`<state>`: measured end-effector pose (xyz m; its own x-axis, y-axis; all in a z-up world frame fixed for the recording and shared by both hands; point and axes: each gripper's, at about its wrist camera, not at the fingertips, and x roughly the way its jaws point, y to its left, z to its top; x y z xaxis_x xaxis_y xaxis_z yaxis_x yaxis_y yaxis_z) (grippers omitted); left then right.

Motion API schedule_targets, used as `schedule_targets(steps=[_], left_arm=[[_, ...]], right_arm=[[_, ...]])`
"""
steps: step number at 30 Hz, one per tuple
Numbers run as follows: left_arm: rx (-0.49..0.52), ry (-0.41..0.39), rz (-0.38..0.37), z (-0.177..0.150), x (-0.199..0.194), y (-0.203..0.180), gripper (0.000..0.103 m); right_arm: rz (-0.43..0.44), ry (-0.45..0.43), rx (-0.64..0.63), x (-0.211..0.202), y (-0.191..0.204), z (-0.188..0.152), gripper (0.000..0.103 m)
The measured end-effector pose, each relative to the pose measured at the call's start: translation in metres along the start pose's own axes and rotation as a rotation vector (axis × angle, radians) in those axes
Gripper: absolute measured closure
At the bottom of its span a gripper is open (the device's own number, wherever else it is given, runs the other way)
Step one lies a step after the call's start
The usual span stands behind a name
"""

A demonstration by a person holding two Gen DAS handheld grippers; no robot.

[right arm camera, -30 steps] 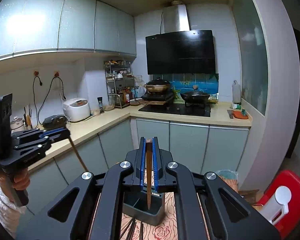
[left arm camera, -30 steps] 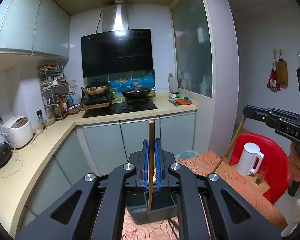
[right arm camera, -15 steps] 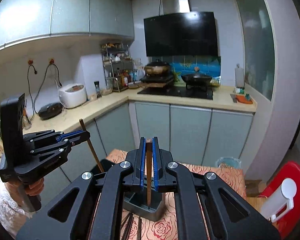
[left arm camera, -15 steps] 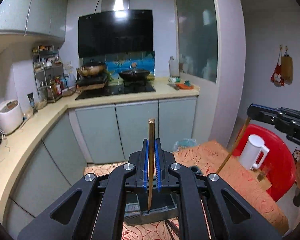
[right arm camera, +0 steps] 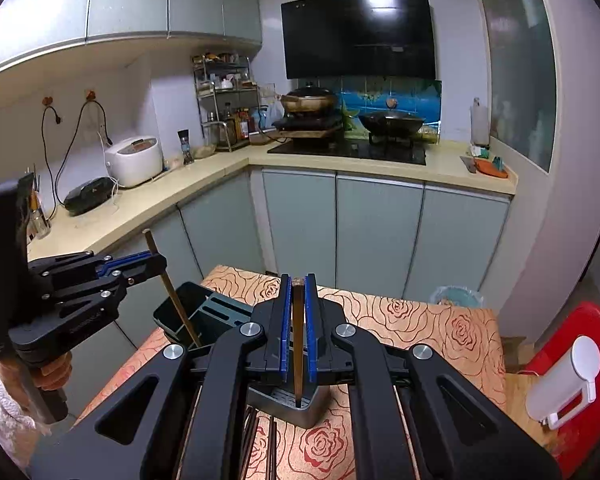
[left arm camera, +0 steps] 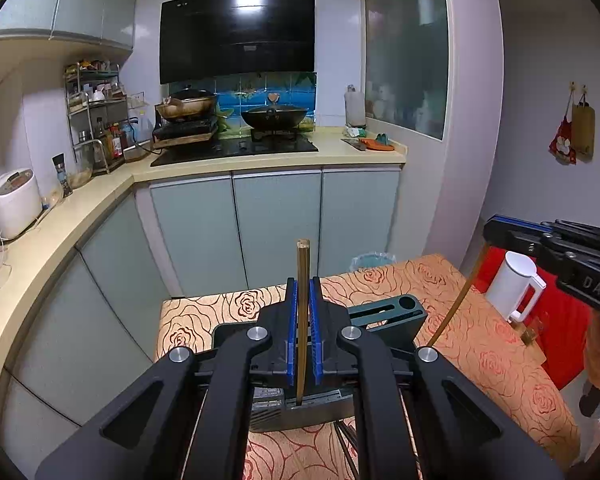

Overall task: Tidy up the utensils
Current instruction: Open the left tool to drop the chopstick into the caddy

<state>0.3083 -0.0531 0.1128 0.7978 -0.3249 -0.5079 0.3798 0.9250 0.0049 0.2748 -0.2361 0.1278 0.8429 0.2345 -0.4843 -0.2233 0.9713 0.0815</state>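
Left gripper (left arm camera: 303,344) jaws squeezed on upright chopstick (left arm camera: 302,320). Right gripper (right arm camera: 296,344) jaws squeezed on second chopstick (right arm camera: 297,344). Dark holder (right arm camera: 296,406) seen just below both jaws.

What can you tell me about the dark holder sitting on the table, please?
The holder is a dark grey-green box, plastic by its look, upright on the rose-patterned tablecloth. Its top has long slots and a round hole; one end is an open compartment. The chopstick in the left gripper dips into that compartment. The grippers hide its near side.
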Motion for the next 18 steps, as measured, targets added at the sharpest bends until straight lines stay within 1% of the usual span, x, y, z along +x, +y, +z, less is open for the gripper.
schedule_targets(steps=[5,7,8,9,10,11,12,14,18], left_arm=[[-0.008,0.003,0.000,0.000,0.002,0.000,0.097],[-0.014,0.001,0.001,0.001,0.002,0.000,0.093],[-0.019,-0.002,0.000,0.001,0.001,0.001,0.087],[-0.020,-0.006,0.000,0.001,0.000,0.001,0.077],[-0.021,-0.011,0.000,0.001,-0.001,0.002,0.071],[-0.022,-0.017,0.000,0.001,-0.003,0.002,0.064],[-0.022,-0.023,0.000,0.002,-0.005,0.002,0.061],[-0.023,-0.026,-0.001,0.003,-0.006,0.004,0.056],[-0.036,-0.035,-0.005,0.003,-0.011,0.007,0.047]], right_arm=[[-0.003,0.001,0.015,0.006,-0.003,0.000,0.096],[0.001,0.007,0.020,0.007,-0.004,0.001,0.094],[-0.001,0.007,0.022,0.007,-0.004,0.001,0.094],[-0.002,0.007,0.023,0.007,-0.004,0.002,0.092],[-0.004,0.007,0.023,0.007,-0.004,0.002,0.089],[-0.009,0.004,0.025,0.006,-0.004,0.002,0.077],[-0.013,-0.002,0.029,0.005,-0.005,0.002,0.061],[-0.023,-0.023,0.045,0.000,-0.006,0.001,0.048],[-0.028,-0.037,0.050,-0.004,-0.008,0.004,0.046]])
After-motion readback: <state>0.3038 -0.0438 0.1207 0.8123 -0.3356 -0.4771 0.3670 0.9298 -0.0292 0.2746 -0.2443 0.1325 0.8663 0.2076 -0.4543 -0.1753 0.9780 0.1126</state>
